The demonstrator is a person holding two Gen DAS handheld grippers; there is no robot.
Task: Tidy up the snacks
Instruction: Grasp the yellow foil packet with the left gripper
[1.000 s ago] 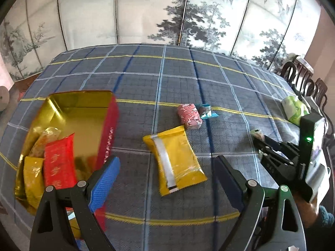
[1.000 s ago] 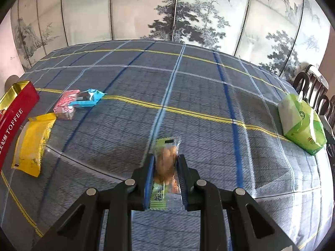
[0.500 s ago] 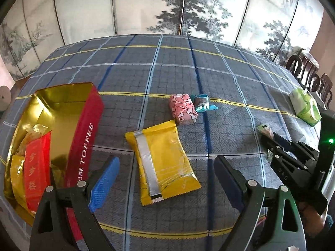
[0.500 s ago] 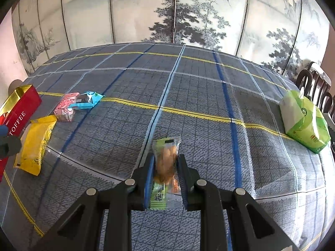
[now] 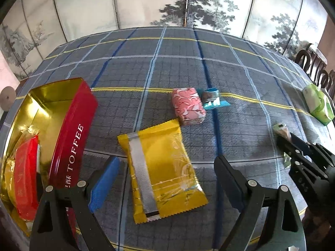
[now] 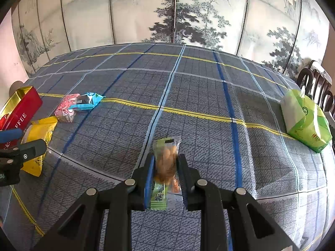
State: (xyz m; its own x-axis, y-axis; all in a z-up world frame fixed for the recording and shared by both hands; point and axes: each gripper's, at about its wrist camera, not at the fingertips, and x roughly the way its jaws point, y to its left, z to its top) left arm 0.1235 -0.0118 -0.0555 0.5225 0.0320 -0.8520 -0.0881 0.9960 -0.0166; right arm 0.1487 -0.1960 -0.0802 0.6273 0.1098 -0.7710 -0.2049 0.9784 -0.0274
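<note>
My left gripper [image 5: 165, 167] is open and empty, its jaws straddling a yellow snack packet [image 5: 161, 167] that lies flat on the plaid tablecloth. A red and gold toffee tin [image 5: 71, 129] stands open at the left with several packets inside. A pink packet [image 5: 188, 105] and a blue packet [image 5: 213, 100] lie beyond the yellow one. My right gripper [image 6: 166, 163] is shut on a small green-and-clear peanut packet [image 6: 166, 159], held above the cloth. The same gripper shows at the right of the left wrist view [image 5: 293, 144].
A green tissue pack [image 6: 305, 120] lies at the table's right edge, with dark wooden chairs [image 6: 316, 83] behind it. A painted folding screen [image 6: 167, 14] stands behind the table. The tin [image 6: 18, 110], pink packet [image 6: 66, 109] and blue packet [image 6: 86, 101] show at the left of the right wrist view.
My left gripper has moved right, away from the tin, and now sits over the yellow packet. My right gripper still holds the peanut packet and has drifted slightly.
</note>
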